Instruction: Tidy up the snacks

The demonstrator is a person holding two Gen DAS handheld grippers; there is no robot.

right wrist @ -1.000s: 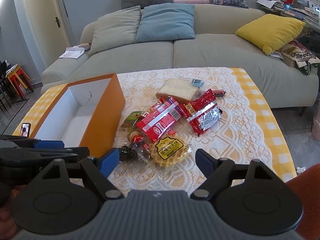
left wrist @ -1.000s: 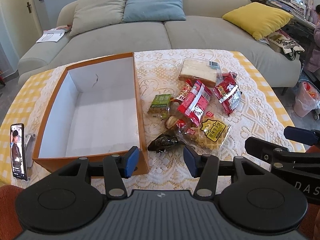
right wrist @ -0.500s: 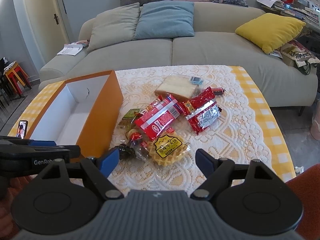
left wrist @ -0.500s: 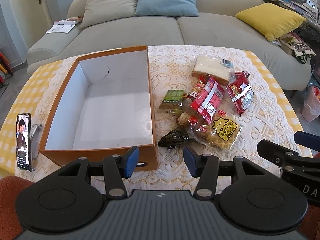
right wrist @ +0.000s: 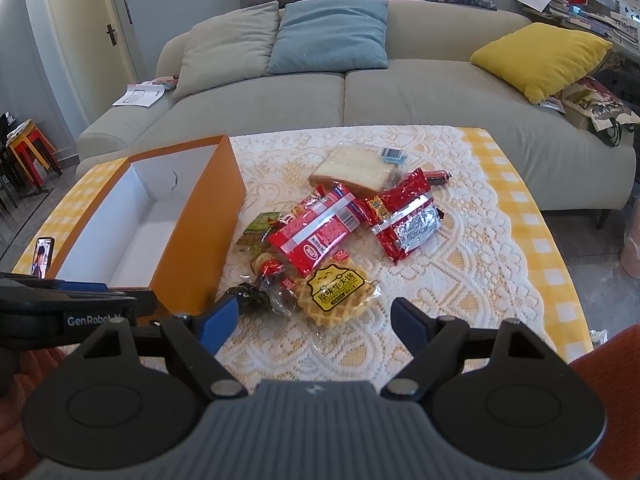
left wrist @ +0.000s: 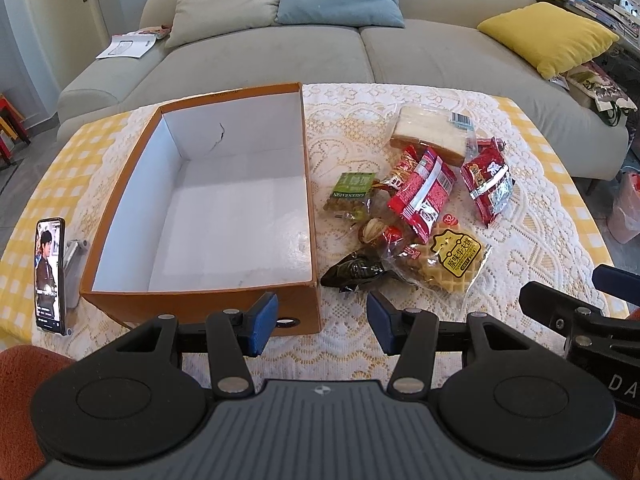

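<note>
An empty orange box (left wrist: 304, 184) with a white inside stands on the table's left; it also shows in the right wrist view (right wrist: 208, 220). A pile of snacks lies to its right: a waffle pack (left wrist: 454, 262) (right wrist: 336, 292), a long red pack (left wrist: 424, 194) (right wrist: 316, 232), a red and silver pack (left wrist: 486, 180) (right wrist: 404, 216), wrapped bread (left wrist: 432, 132) (right wrist: 356, 168), a green raisin pack (left wrist: 350, 196) and a dark wrapper (left wrist: 352, 272). My left gripper (left wrist: 322, 322) is open and empty by the box's near right corner. My right gripper (right wrist: 316, 316) is open and empty just short of the waffle pack.
A phone (left wrist: 50, 274) stands on a holder left of the box. A grey sofa (right wrist: 360, 92) with cushions runs behind the table. The table (right wrist: 500, 264) has a lace cloth over yellow check. The right gripper's arm (left wrist: 576, 316) shows at the left wrist view's right edge.
Both grippers have risen and tipped forward slightly, so the box and snacks sit lower in view. Both stay open and empty. Nothing on the table has moved.
</note>
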